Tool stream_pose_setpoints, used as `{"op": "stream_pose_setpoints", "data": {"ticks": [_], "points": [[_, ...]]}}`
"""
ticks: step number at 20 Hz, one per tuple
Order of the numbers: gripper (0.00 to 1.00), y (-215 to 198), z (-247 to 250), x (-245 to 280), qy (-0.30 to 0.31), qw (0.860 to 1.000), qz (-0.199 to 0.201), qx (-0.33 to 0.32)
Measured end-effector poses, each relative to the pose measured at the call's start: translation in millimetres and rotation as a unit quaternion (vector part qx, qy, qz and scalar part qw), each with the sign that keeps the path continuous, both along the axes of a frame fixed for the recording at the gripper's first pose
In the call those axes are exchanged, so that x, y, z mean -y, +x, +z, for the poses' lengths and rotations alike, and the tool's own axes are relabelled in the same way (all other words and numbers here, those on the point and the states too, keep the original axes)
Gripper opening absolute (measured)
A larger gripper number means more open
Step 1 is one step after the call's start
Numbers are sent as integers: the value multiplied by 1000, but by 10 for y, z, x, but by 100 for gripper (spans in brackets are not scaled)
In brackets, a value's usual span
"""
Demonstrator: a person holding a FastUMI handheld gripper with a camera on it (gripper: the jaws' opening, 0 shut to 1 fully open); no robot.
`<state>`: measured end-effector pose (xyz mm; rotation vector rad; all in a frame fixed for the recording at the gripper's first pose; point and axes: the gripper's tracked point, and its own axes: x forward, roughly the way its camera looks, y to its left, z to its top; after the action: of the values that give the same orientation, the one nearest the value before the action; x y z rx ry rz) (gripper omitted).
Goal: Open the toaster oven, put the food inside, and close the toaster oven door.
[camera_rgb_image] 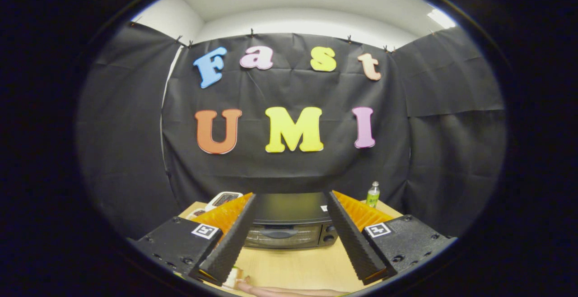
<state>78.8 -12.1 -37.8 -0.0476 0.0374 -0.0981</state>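
Setting: black cloth walls on three sides, white ceiling with light panels at the top of the frame; a pale wooden table (298, 265) runs across the lower centre.
Toaster oven: the toaster oven (289, 222) stands at lower centre on the table, against the back wall, door closed, seen between and beyond the two fingers.
Door handle: a dark bar handle (279, 233) sits across the upper part of the glass door; knobs (330, 234) lie just to its right.
Gripper: the gripper (289, 236) has its fingers spread wide apart and holds nothing; both fingers angle toward the oven, apart from it.
Food: a pale piece that may be the food (231, 280) lies on the table at lower left, by the left fingertip; too little shows to name it.
Hand: a hand (289, 291) rests along the bottom of the frame on the table.
Other items: a green bottle (373, 194) stands to the right of the oven; a white tray or device (223, 199) lies at its left, partly hidden.
Stage, judged: door not yet opened; first step is pending.
Handling, judged: oven is rigid and heavy enough to stay put; glass door is fragile and hinged, likely dropping downward. Take the bar handle at its middle and pull evenly. Smooth bar may slip.
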Motion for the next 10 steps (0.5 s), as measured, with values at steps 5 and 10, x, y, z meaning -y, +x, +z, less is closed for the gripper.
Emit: {"op": "stream_pose_setpoints", "data": {"ticks": [5, 10], "points": [[100, 727, -648, -43, 0, 998, 13, -67], [100, 1357, -1361, 134, 25, 990, 3, -136]]}}
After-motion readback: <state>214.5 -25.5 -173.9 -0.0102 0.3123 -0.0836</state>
